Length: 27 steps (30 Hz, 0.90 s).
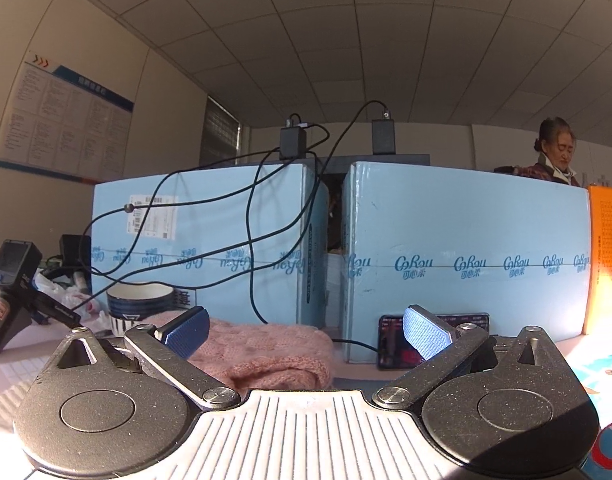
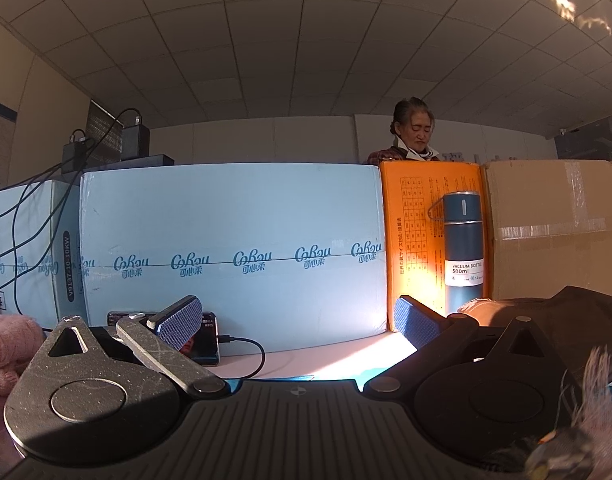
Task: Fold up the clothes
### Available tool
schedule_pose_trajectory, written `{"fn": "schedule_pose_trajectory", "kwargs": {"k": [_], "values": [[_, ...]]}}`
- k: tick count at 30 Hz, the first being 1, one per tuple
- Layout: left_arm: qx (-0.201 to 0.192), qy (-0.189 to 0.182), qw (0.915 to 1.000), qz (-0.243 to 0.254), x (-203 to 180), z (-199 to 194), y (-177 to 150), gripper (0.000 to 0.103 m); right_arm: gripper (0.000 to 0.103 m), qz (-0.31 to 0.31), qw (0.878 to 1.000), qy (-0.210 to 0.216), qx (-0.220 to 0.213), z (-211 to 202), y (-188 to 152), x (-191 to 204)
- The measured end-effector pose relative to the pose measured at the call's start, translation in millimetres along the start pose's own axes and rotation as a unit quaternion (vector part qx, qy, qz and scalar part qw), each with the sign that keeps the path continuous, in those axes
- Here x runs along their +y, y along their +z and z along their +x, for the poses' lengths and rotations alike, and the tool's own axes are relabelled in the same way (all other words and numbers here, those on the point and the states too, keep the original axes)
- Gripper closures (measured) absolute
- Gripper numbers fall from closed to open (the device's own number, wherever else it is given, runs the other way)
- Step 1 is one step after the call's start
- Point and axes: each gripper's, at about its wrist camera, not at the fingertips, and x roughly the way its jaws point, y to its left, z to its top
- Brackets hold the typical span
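A folded pink knit garment [image 1: 262, 354] lies on the table just ahead of my left gripper [image 1: 306, 330], which is open and empty, its blue pads spread wide. The same pink knit shows at the left edge of the right wrist view [image 2: 6, 346]. My right gripper [image 2: 298, 324] is open and empty, pointed at the boxes. A dark brown garment [image 2: 578, 320] lies heaped at the right, beside the right finger, with a pale pink fuzzy piece [image 2: 602, 392] at the lower right.
Light blue cartons [image 1: 466, 256] [image 2: 234, 248], an orange box [image 2: 430, 240] and a brown carton [image 2: 558, 228] wall the table's back. A phone [image 2: 204, 342] on a cable, a blue vacuum bottle [image 2: 462, 252], stacked bowls [image 1: 140, 304], hanging cables [image 1: 226, 216] and a person [image 2: 412, 136] behind.
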Motion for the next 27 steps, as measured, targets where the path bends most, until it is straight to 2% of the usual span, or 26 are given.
{"fn": "schedule_pose_trajectory", "kwargs": {"k": [8,27], "values": [[-0.008,-0.038,0.9993,-0.002,-4.7,-3.3,-0.4,0.0,0.0,0.0,1.0,0.005,0.001,-0.1,0.0,-0.2],[-0.004,-0.042,0.9991,-0.004,-5.7,-2.6,-1.0,0.0,0.0,0.001,1.0,0.01,0.003,1.3,0.6,0.2]]}}
